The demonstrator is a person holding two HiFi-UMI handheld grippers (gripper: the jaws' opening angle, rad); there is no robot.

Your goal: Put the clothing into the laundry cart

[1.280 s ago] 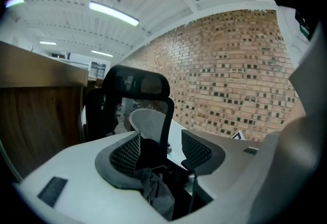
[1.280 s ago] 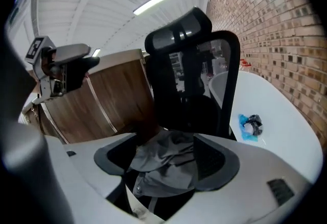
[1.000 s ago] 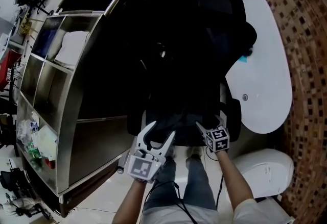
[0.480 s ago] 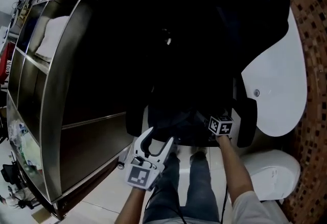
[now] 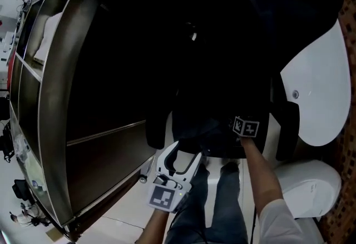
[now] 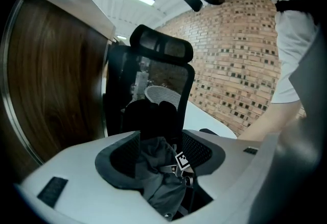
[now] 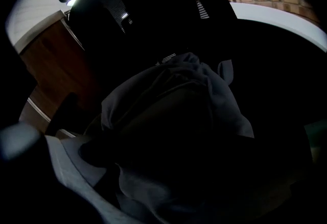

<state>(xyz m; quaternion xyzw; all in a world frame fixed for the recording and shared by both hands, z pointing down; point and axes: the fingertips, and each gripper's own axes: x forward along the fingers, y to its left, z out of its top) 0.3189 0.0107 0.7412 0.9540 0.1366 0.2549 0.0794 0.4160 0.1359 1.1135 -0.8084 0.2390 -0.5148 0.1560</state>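
While on one chair (image 6: 162, 53), one dark garment (image 6: 159, 187).

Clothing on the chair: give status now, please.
Left gripper open, empty. Right gripper just opened, clothing between jaws, not gripped. Clothing on chair; nothing blocks.

Left gripper (image 5: 185, 154) held forward, jaws apart and empty; right gripper (image 5: 243, 125) tilted downward, jaws just opened wide around the clothing (image 7: 173, 110).
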